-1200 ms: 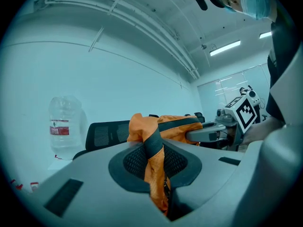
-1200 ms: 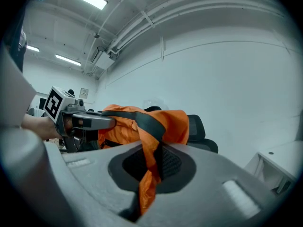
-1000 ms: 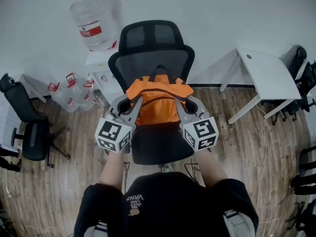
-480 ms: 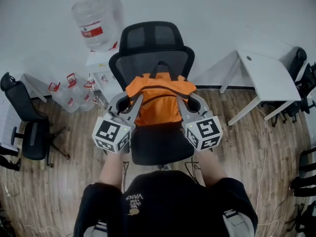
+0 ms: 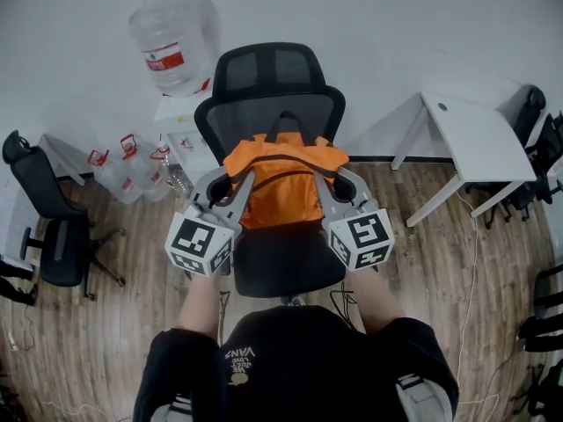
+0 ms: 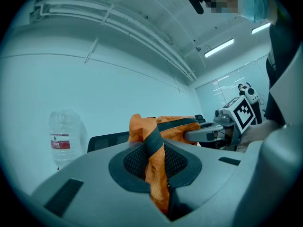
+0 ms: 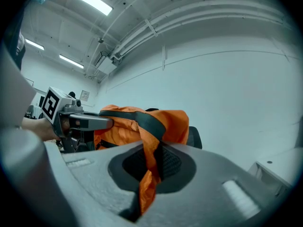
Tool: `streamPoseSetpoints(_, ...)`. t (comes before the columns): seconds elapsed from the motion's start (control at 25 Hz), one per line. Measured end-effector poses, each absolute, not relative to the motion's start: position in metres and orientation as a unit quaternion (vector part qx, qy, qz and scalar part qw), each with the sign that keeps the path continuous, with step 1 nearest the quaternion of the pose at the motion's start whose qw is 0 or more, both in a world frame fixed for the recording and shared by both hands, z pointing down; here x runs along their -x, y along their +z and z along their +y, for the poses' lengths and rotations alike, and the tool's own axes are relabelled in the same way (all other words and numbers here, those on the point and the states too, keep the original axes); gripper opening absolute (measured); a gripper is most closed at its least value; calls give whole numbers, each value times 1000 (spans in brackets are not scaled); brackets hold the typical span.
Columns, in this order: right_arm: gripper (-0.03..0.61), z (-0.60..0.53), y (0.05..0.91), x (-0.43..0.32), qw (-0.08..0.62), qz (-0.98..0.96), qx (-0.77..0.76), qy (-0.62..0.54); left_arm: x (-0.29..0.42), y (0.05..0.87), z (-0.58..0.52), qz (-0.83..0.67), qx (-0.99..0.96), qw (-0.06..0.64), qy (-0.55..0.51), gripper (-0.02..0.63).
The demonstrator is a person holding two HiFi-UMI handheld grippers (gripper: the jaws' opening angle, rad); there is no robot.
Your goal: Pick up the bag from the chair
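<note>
Two claws hold the orange bag from either side, in front of the person. The left claw is nearly closed, its jaws pinching a fold of orange fabric together with a black strap at the bag's left shoulder. The right claw is clamped tight on a twist of orange cloth at the bag's right shoulder, and a loose tail of that cloth hangs down between the jaws. Both claws point level toward the wall, side by side, with the bag stretched between them.

The bag is over the seat of the black office chair, in front of its mesh backrest. From above I cannot tell whether its bottom edge touches the seat cushion. Its black top handle stands up against the backrest.

Behind the chair and to the left, a large clear water bottle stands near the wall. A white tabletop stands well apart to the right on the wooden floor.
</note>
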State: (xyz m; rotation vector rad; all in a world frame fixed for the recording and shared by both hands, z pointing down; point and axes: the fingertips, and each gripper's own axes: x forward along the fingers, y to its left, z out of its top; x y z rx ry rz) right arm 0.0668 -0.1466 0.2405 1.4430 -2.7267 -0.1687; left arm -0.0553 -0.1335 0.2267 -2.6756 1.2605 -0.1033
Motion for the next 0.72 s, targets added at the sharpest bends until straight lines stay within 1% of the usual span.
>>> streamPoseSetpoints(0.72, 2, -153, 248, -68, 29, -885, -463, -50, 54, 234, -138, 429, 899, 83, -34, 55)
